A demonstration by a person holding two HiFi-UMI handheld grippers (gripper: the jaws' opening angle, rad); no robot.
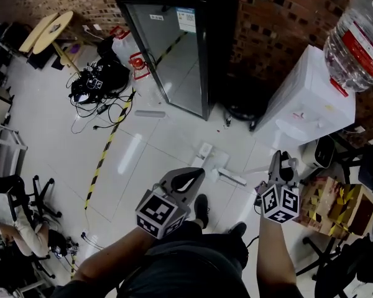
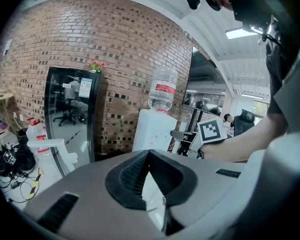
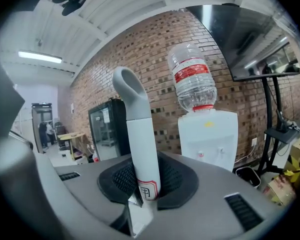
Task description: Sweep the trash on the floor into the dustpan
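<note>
Right claw (image 3: 140,180) is clamped on the white tubular handle with the grey slanted cap (image 3: 136,129), held upright, likely for sweeping reach. Left claw (image 2: 150,159) is pressed together, empty. Small specks, probably trash (image 1: 227,123), lie on the white tiled floor (image 1: 143,160) well ahead.

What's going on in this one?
A person stands on a white tiled floor with a gripper in each hand. The right gripper is shut on an upright white handle with a grey curved top; its lower end is out of view. The left gripper is shut with nothing between its fingers. Small white pieces lie on the tiles ahead of the feet, not yet swept.
</note>
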